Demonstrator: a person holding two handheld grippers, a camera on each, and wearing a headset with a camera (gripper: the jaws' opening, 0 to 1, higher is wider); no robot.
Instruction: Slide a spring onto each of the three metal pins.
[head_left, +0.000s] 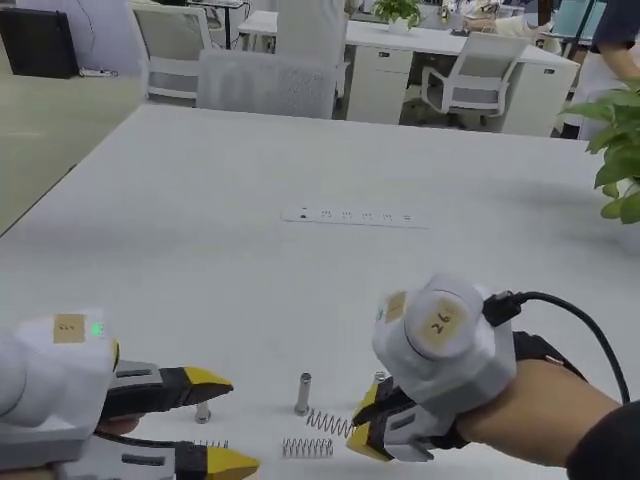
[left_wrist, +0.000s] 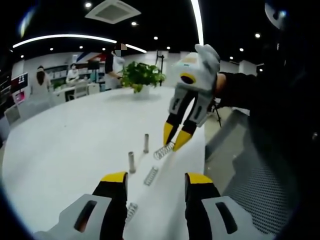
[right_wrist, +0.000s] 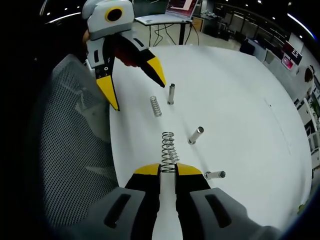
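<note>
Right gripper view: right gripper (right_wrist: 168, 169) fingers pinch one end of a spring (right_wrist: 169, 147), which lies on the white counter (right_wrist: 240, 100). Three metal pins (right_wrist: 196, 135) stand nearby. Left gripper (right_wrist: 139, 95) fingers are spread, beside the far pin (right_wrist: 171, 93) and a second, loose spring (right_wrist: 155, 105).

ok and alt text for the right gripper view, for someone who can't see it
The right tool pinches one end of a coil spring near the edge of a white table. Beyond it are three metal pins and a loose second spring, with the left tool open at the view's upper left.
</note>
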